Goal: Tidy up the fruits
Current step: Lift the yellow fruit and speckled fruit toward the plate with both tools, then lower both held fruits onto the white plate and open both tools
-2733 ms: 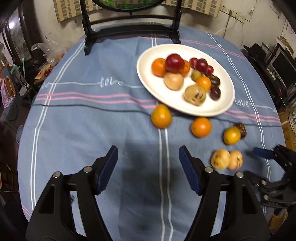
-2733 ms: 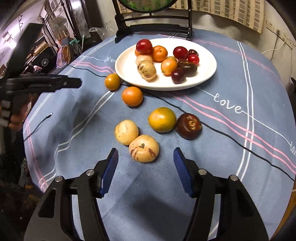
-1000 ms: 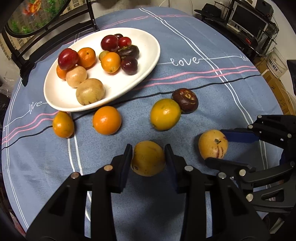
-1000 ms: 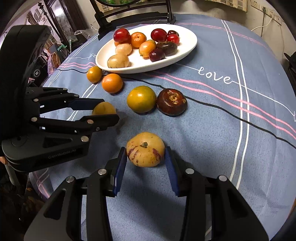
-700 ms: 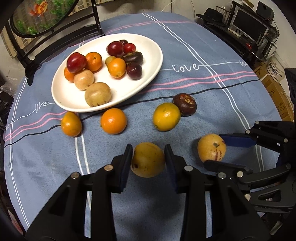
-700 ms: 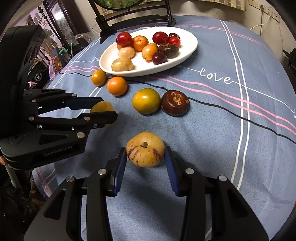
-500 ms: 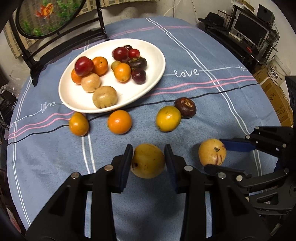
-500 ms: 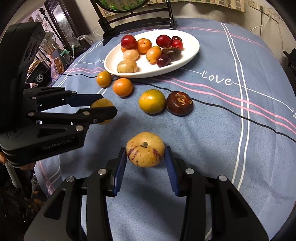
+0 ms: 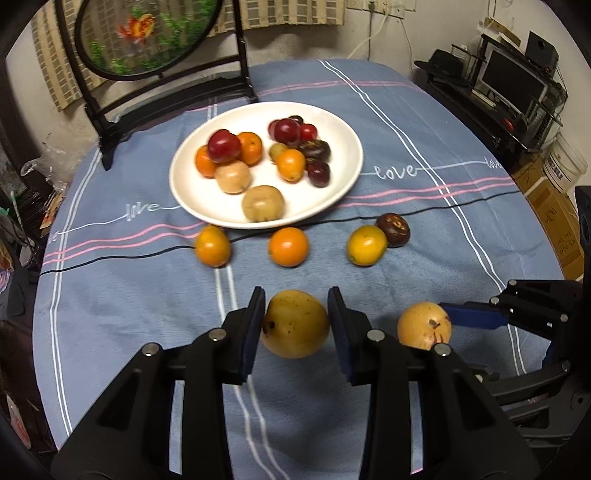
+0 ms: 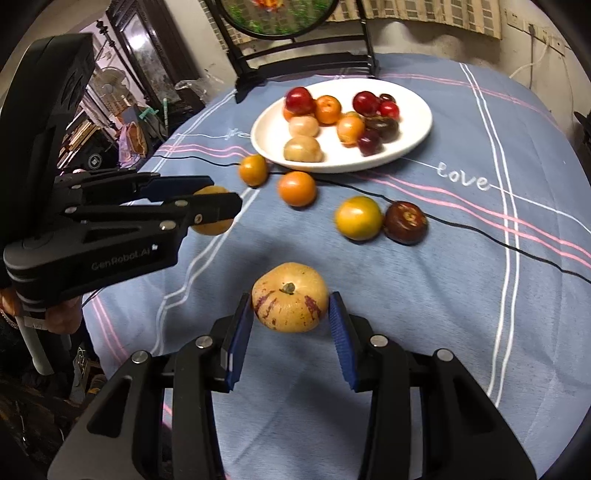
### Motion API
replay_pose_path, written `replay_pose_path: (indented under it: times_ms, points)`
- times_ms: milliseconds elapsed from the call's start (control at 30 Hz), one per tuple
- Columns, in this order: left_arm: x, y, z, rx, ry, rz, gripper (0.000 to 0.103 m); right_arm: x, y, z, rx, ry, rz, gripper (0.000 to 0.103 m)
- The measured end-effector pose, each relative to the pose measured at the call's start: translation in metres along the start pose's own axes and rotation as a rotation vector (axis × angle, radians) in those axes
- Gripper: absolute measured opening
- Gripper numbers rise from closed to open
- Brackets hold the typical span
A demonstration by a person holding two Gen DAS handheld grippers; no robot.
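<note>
My left gripper point(image 9: 296, 322) is shut on a plain yellow fruit point(image 9: 295, 323) and holds it above the blue cloth; it also shows in the right wrist view point(image 10: 207, 199). My right gripper point(image 10: 291, 317) is shut on a yellow fruit with purple streaks point(image 10: 290, 297), also lifted; this fruit shows at the right of the left wrist view point(image 9: 424, 325). A white plate point(image 9: 343, 184) with several fruits stands behind. On the cloth in front of the plate lie two orange fruits point(image 9: 213, 245) point(image 9: 288, 246), a yellow-orange fruit point(image 9: 366, 245) and a dark brown fruit point(image 9: 393, 229).
A black stand with an oval fish picture point(image 9: 147, 33) is at the table's back edge. A thin black cable point(image 9: 461, 203) crosses the cloth in front of the plate. Shelves with electronics point(image 9: 517, 85) stand to the right, clutter point(image 10: 129, 140) to the left.
Both grippers, open 2.7 s ago, have closed on their fruits. Over the last second both have risen and drawn back, with the plate farther off.
</note>
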State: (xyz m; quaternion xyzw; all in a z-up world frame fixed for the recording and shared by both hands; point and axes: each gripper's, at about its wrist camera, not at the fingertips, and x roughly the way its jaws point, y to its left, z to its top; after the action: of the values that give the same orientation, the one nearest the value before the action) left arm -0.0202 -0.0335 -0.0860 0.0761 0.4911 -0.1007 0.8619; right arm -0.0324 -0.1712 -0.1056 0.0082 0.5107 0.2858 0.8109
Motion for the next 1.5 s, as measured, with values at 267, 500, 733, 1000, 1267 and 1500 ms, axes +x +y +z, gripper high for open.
replay_pose_path:
  times_ms: [267,500,733,1000,1267,1500]
  points:
    - [-0.023,0.023,0.006,-0.042,-0.050,0.023,0.035,-0.015,0.025,0.021,-0.052,-0.052,-0.001,0.042]
    - [-0.039,0.037,0.024,-0.048,-0.098,0.040,0.035,-0.041,0.031,0.052,-0.071,-0.141,-0.020,0.042]
    - [-0.050,0.041,0.050,-0.041,-0.151,0.044,0.031,-0.060,0.026,0.083,-0.076,-0.208,-0.041,0.042]
    - [-0.048,0.043,0.079,-0.024,-0.185,0.048,0.031,-0.057,0.017,0.109,-0.086,-0.235,-0.046,0.042]
    - [-0.018,0.083,0.073,-0.114,-0.117,-0.014,0.031,-0.039,-0.010,0.108,-0.028,-0.202,-0.047,0.042]
    - [0.028,0.066,0.004,-0.016,0.055,-0.081,0.050,-0.002,-0.025,0.082,0.021,-0.091,-0.024,0.042]
